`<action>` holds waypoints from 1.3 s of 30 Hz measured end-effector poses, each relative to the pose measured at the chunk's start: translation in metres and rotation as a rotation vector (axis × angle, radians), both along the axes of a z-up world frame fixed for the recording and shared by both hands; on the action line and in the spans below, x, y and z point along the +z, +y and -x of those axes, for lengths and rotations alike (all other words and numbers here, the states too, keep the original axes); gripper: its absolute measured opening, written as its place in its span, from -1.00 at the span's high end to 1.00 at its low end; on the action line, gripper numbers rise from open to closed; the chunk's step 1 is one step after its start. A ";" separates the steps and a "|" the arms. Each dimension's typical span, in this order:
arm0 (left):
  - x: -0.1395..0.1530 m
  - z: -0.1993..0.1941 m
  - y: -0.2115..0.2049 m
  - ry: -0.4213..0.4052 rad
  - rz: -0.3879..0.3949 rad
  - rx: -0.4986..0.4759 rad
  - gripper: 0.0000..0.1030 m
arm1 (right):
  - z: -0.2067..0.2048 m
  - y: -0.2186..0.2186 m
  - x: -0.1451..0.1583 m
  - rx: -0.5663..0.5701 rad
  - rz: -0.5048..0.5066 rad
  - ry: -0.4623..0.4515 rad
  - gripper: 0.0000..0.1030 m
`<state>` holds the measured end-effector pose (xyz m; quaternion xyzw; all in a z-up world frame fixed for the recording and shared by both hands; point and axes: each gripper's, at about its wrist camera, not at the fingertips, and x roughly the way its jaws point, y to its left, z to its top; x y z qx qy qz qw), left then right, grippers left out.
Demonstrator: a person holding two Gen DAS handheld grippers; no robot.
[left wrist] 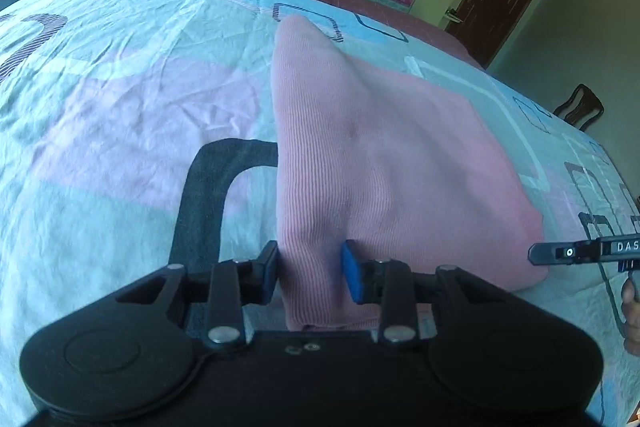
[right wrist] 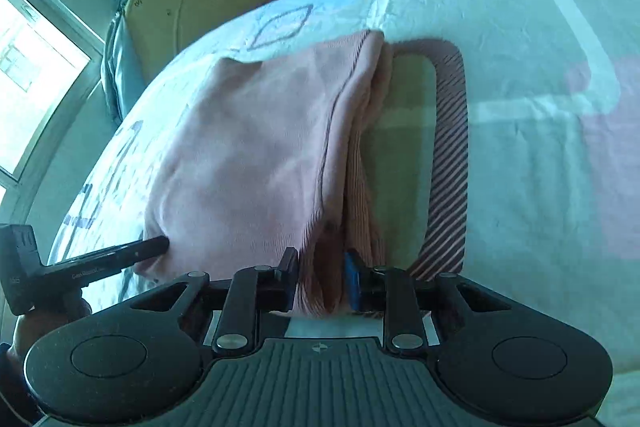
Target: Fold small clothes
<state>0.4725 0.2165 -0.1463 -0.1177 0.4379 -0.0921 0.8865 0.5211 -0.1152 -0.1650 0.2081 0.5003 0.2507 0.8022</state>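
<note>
The pink garment (left wrist: 372,155) is being held on the patterned bedsheet (left wrist: 120,99), each near corner being pinched by the left gripper (left wrist: 310,273) and right gripper (right wrist: 322,277) (both clamped on bunched cloth). Layers are being risked slipping unevenly, skewing the fold.

The garment (left wrist: 384,163) is lying on the bed (left wrist: 120,115). I am holding its near edge in my left tool (left wrist: 310,273), and my right tool (right wrist: 320,281) is gripping its bunched fold. Each tool is lying beside the other, along the same near edge.
</note>
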 end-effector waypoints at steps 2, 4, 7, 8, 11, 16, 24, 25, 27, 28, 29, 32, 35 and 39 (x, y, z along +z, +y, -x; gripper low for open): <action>0.000 -0.002 0.000 0.006 0.004 0.005 0.38 | -0.002 0.004 -0.008 -0.019 -0.017 0.010 0.60; 0.004 -0.003 -0.002 0.010 0.005 -0.003 0.45 | -0.001 0.006 -0.004 -0.026 0.023 -0.033 0.89; 0.024 0.007 -0.005 -0.034 0.004 -0.039 0.50 | 0.010 -0.001 0.022 -0.025 0.069 -0.135 0.90; 0.031 0.012 -0.007 -0.057 -0.001 -0.054 0.47 | 0.014 -0.006 0.027 -0.020 0.075 -0.147 0.90; 0.045 0.020 -0.021 -0.117 -0.059 -0.089 0.51 | 0.013 -0.001 0.021 0.039 0.146 -0.130 0.90; 0.070 0.008 -0.035 -0.202 -0.141 -0.094 0.50 | 0.007 0.011 0.003 0.049 0.173 -0.092 0.90; 0.019 -0.010 -0.056 -0.050 -0.218 -0.183 0.43 | 0.021 0.001 0.034 -0.016 0.183 -0.183 0.89; 0.018 -0.007 -0.058 -0.048 -0.226 -0.180 0.44 | 0.026 0.003 0.044 -0.026 0.198 -0.241 0.89; 0.013 -0.001 -0.063 -0.048 -0.244 -0.175 0.44 | 0.031 0.017 0.056 0.010 0.231 -0.332 0.90; 0.011 0.002 -0.065 -0.052 -0.254 -0.165 0.44 | 0.031 0.026 0.056 0.036 0.251 -0.349 0.90; 0.011 0.004 -0.065 -0.056 -0.254 -0.149 0.44 | 0.028 0.034 0.052 0.066 0.271 -0.344 0.90; 0.011 0.009 -0.063 -0.047 -0.231 -0.100 0.42 | 0.016 0.048 0.016 0.106 0.471 -0.272 0.91; 0.014 0.024 -0.060 -0.032 -0.240 -0.074 0.44 | 0.022 0.025 0.010 0.034 0.423 -0.216 0.88; 0.030 0.058 -0.065 -0.057 -0.248 -0.050 0.45 | 0.065 0.010 0.038 0.029 0.369 -0.305 0.88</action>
